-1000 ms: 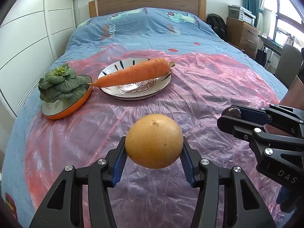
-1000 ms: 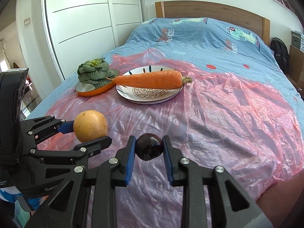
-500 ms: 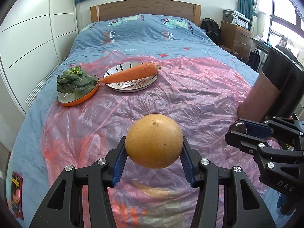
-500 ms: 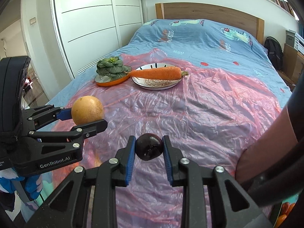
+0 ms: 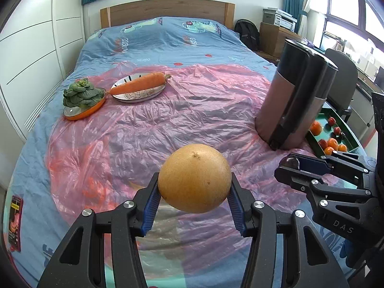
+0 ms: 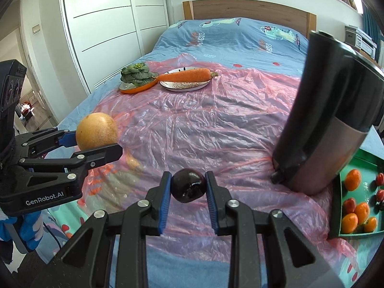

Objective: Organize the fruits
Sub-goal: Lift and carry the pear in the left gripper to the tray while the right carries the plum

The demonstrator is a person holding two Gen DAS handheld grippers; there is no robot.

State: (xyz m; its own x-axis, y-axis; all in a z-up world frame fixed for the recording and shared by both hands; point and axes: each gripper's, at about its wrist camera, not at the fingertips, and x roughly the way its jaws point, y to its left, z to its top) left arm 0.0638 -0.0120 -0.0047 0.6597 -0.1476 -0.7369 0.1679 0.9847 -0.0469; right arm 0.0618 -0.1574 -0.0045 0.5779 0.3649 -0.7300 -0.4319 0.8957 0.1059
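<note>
So my left claw (image 5: 194, 200) grips the yellow-orange grapefruit (image 5: 194, 178), right claw (image 6: 188, 195) grips a dark plum (image 6: 188, 186); I'd keep both level, clear the dark jug (image 6: 328, 120), then lower gently into the green tray (image 6: 336, 206).

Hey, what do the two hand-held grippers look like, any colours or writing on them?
Both are black plastic with silver screw heads and ribbed blue pads on the fingers. The left hand-held gripper carries white "GenRobot.AI" lettering on its side; the right hand-held gripper shows the letters "DAS". Blue fabric shows beneath each body.
</note>
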